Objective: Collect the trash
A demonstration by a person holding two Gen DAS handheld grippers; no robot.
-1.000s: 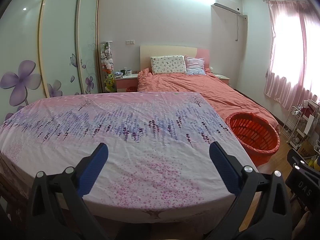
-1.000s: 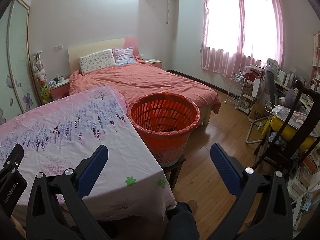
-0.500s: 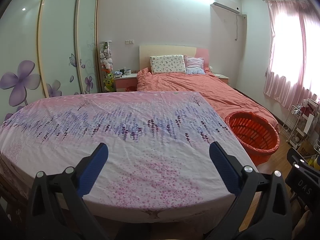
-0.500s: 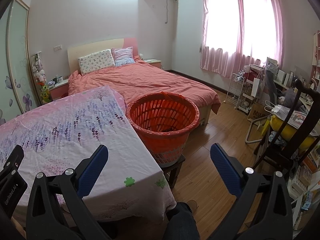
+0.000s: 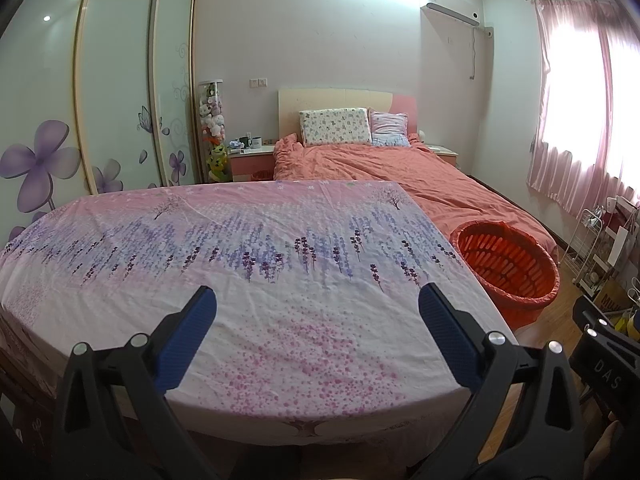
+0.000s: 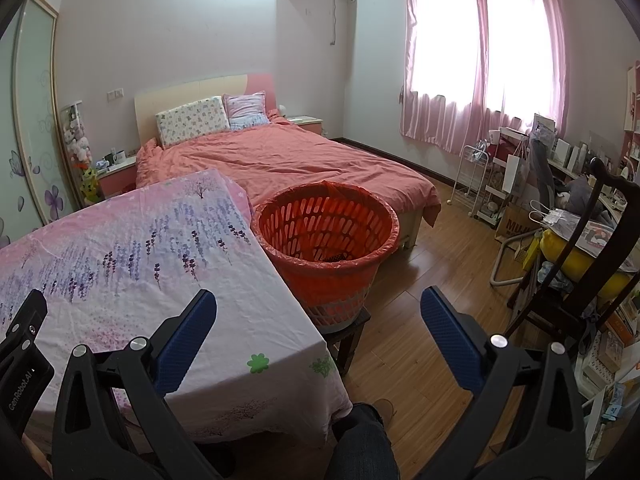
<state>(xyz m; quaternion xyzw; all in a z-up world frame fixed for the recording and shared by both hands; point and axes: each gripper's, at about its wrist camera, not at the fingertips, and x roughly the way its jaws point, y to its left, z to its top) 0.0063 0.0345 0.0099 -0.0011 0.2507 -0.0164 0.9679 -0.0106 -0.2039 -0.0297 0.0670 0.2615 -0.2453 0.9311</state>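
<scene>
Progress: your worktop (image 5: 280,280) shows no trash | orange basket (image 6: 328,236) just beside its edge holds a dark item | left gripper (image 5: 316,308), right gripper (image 6: 318,310): jaws spread, empty | task seemingly near done.

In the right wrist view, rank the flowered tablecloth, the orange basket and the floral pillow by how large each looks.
1. flowered tablecloth, though it lies nearest the camera, which inflates it.
2. orange basket.
3. floral pillow, farthest away, so its true size against the basket is unsure.
</scene>
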